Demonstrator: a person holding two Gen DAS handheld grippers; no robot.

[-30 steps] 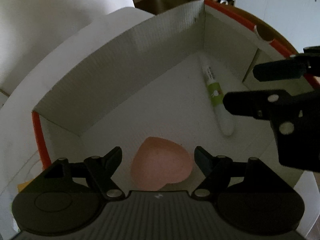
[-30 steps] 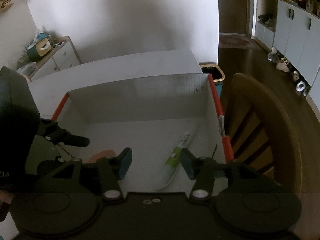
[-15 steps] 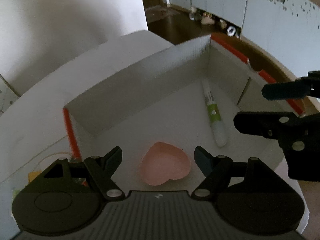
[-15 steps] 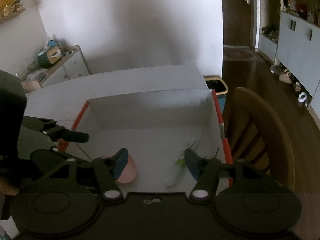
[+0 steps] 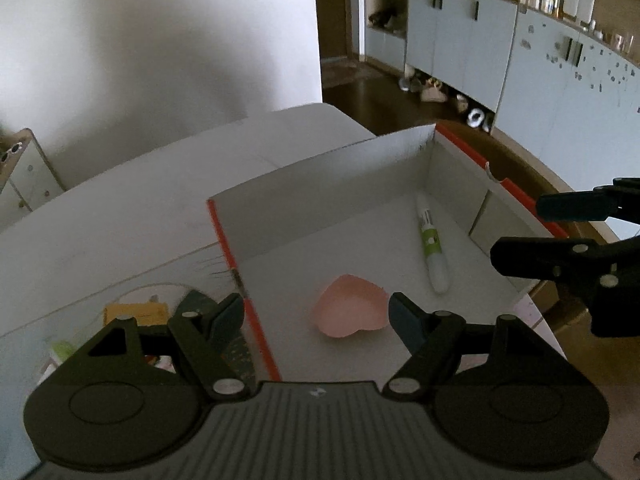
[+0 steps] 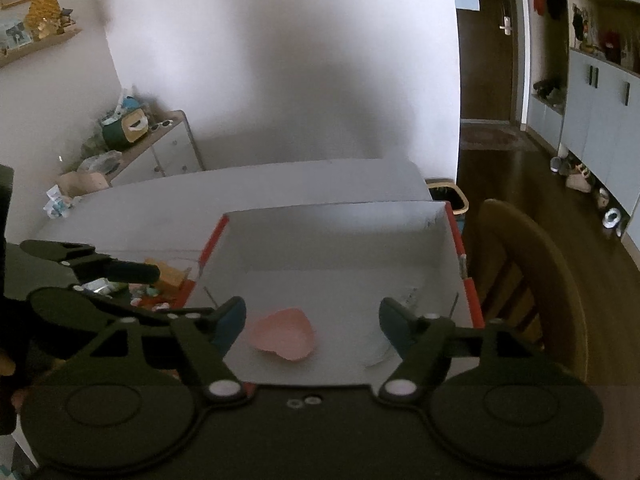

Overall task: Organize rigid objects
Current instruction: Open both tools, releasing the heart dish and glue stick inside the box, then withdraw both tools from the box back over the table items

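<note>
A white cardboard box (image 5: 320, 176) with orange edges stands on the white table. Inside lie a pink heart-shaped dish (image 5: 352, 312) and a white and green pen-like tube (image 5: 431, 246). My left gripper (image 5: 316, 316) is open and empty, above the box's near left edge. My right gripper (image 6: 310, 318) is open and empty, above the box's near side, over the pink dish (image 6: 284, 338). The tube is mostly hidden in the right wrist view. The right gripper's fingers (image 5: 540, 260) show at the right of the left wrist view.
Small items lie on the table left of the box: a yellow packet (image 5: 136, 314), a green-white piece (image 5: 60, 350) and colourful bits (image 6: 160, 276). A wooden chair (image 6: 532, 280) stands right of the box. A cabinet (image 6: 160, 148) stands by the wall.
Both grippers have pulled back and up from the box. The pink dish and the tube stay inside. The left gripper has shifted left, so the table items beside the box have come into view.
</note>
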